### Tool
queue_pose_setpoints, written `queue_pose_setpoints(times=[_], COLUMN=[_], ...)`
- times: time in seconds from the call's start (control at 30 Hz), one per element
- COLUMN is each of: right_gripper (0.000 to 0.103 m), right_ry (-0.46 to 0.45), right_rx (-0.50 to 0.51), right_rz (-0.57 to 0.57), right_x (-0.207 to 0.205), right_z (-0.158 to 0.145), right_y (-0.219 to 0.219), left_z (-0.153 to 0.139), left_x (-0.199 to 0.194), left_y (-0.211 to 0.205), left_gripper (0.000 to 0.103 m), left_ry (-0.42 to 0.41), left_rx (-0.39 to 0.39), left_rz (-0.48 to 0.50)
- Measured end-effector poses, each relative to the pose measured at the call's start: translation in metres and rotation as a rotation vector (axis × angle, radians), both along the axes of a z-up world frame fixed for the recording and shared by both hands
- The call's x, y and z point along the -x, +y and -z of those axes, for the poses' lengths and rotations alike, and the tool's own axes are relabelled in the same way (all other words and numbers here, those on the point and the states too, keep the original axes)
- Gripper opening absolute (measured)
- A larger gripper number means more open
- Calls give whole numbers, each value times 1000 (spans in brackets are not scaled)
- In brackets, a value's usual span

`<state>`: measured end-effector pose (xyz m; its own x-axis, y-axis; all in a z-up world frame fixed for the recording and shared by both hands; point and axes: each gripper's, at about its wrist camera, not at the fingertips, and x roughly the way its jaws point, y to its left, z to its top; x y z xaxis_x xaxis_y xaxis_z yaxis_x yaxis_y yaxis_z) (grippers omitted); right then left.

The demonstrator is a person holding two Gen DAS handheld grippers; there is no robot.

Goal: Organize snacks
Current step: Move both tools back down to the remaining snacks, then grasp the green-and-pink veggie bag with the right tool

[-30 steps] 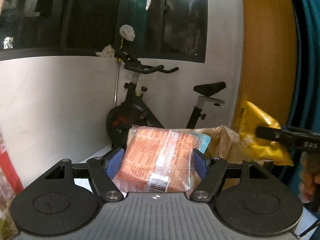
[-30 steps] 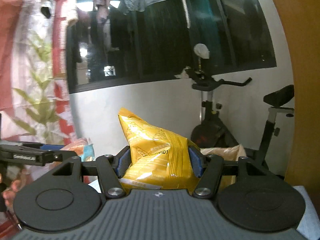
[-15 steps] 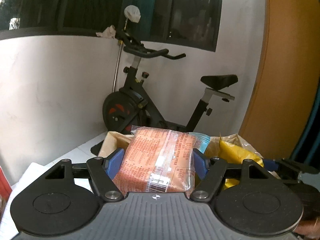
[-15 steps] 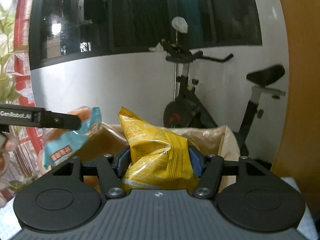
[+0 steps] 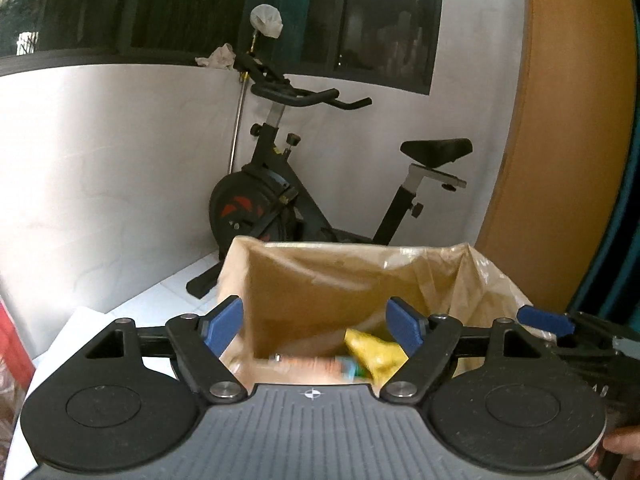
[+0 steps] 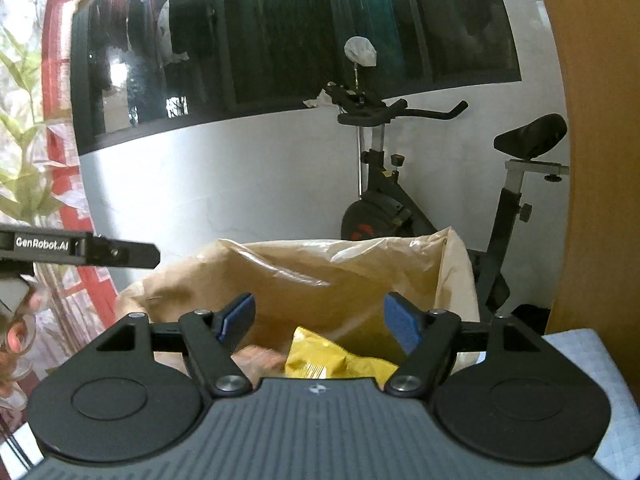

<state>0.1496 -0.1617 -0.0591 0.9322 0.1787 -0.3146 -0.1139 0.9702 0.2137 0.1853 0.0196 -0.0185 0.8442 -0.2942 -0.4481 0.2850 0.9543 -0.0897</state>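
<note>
A brown paper bag [image 5: 320, 276] stands open in front of me; it also shows in the right wrist view [image 6: 320, 276]. My left gripper [image 5: 316, 324] is open and empty over the bag's mouth. An orange snack pack [image 5: 308, 368] and a yellow snack bag [image 5: 376, 348] lie blurred inside. My right gripper [image 6: 320, 320] is open and empty above the same bag, with the yellow snack bag [image 6: 332, 360] and the orange pack [image 6: 256, 356] below it. The left gripper's finger [image 6: 120, 254] shows at the left of the right wrist view.
An exercise bike [image 5: 280, 200] stands behind the bag against a white wall. An orange panel [image 5: 560, 160] rises at the right. White table surface [image 5: 80, 332] lies at the left, with a pale cloth [image 6: 592, 364] at the right.
Both grippers moved over the bag and opened. The orange pack left the left gripper and the yellow bag left the right gripper; both now lie inside the paper bag.
</note>
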Motion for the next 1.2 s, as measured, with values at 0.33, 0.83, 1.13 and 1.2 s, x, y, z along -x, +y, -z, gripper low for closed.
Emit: queue_pose_setpoints(times=[0.33,0.83,1.13,1.2], right_gripper=[93,102,101,101], right_ry=[-46,79,175,198], right_rx=[-16,218,316,333], right_rz=[23,-144,-109,-94], right_x=[61,90,72,65], right_z=[24,86,121,129], right_y=[44,149,158,157], left_z=[24,81,101,104], left_x=[57,90,101,101], left_y=[53,127,141,146], left_gripper=[81,80,80,80], left_ry=[68,160,184,191], left_rx=[-22,-15,-2,4], left_rz=[-31,-154,-184,-197])
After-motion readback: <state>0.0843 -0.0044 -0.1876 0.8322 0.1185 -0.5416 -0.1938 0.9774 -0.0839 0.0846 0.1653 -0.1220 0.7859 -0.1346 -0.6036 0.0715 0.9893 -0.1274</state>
